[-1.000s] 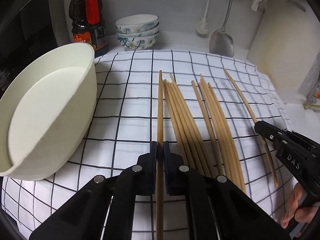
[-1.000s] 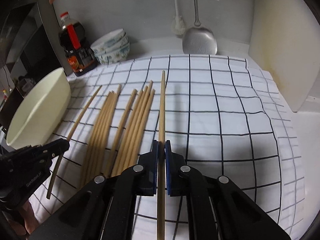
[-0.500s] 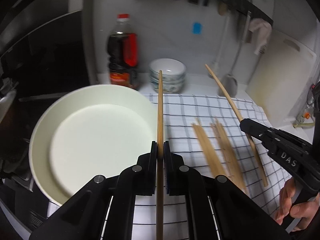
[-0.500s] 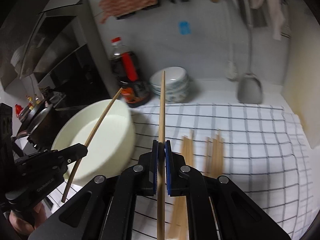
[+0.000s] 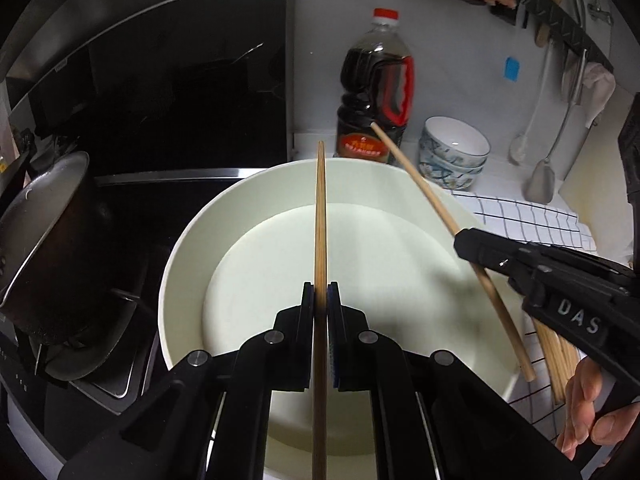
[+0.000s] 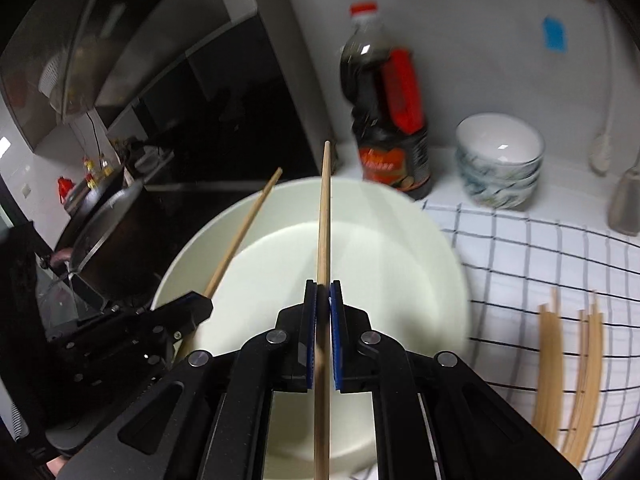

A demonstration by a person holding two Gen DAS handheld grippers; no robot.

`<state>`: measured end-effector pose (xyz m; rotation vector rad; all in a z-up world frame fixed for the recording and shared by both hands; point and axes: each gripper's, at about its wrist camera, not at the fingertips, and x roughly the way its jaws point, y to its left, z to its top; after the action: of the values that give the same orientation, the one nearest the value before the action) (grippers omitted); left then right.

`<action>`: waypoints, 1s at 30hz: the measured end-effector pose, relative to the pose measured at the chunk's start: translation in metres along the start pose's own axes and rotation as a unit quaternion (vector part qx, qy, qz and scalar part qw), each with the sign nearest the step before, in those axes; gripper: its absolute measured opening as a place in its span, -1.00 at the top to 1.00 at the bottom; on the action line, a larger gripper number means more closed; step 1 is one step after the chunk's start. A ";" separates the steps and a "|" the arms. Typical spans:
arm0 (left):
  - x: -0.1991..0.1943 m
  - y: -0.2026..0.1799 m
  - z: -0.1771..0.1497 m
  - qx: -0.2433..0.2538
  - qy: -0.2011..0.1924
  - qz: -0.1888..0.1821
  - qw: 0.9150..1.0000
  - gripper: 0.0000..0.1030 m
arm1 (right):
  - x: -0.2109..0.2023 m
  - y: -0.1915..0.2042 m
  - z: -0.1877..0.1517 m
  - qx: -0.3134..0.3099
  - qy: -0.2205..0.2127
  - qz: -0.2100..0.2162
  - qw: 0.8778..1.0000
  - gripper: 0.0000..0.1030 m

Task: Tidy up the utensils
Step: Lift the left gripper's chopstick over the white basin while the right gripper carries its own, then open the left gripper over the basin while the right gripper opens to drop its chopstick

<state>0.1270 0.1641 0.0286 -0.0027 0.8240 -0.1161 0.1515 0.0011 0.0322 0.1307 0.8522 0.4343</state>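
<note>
two chopsticks held over the cream bowl

left gripper clamps one chopstick, right gripper clamps another chopstick, both above the bowl; more chopsticks lie on the checked cloth; beyond stand a sauce bottle and stacked bowls.

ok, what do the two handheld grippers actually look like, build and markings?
Both are matte black plastic two-finger units with silver rivets at the linkage pivots. The left gripper and right gripper have blue pads inside the fingertips. The right one carries raised "DAS" lettering on its side. No cables visible. A bare hand grips its handle; no sleeve shows.
</note>
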 end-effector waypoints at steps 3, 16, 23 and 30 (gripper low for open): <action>0.013 0.005 0.001 -0.003 0.007 -0.004 1.000 0.86 | 0.020 -0.002 0.001 0.009 0.024 -0.005 1.000 0.87; 0.011 0.010 -0.013 -0.030 -0.020 0.033 0.999 -0.40 | 0.007 -0.004 -0.014 -0.014 0.004 -0.060 0.998 0.35; -0.012 0.004 -0.027 -0.041 -0.042 0.049 0.997 -0.59 | -0.028 -0.015 -0.030 -0.015 -0.017 -0.062 0.998 0.21; -0.021 -0.025 -0.044 -0.031 -0.039 0.034 0.998 -0.69 | -0.058 -0.045 -0.054 -0.001 -0.025 -0.076 0.997 0.08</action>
<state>0.0777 0.1433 0.0150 -0.0371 0.7494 -0.0262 0.0912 -0.0677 0.0245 0.0743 0.8070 0.2887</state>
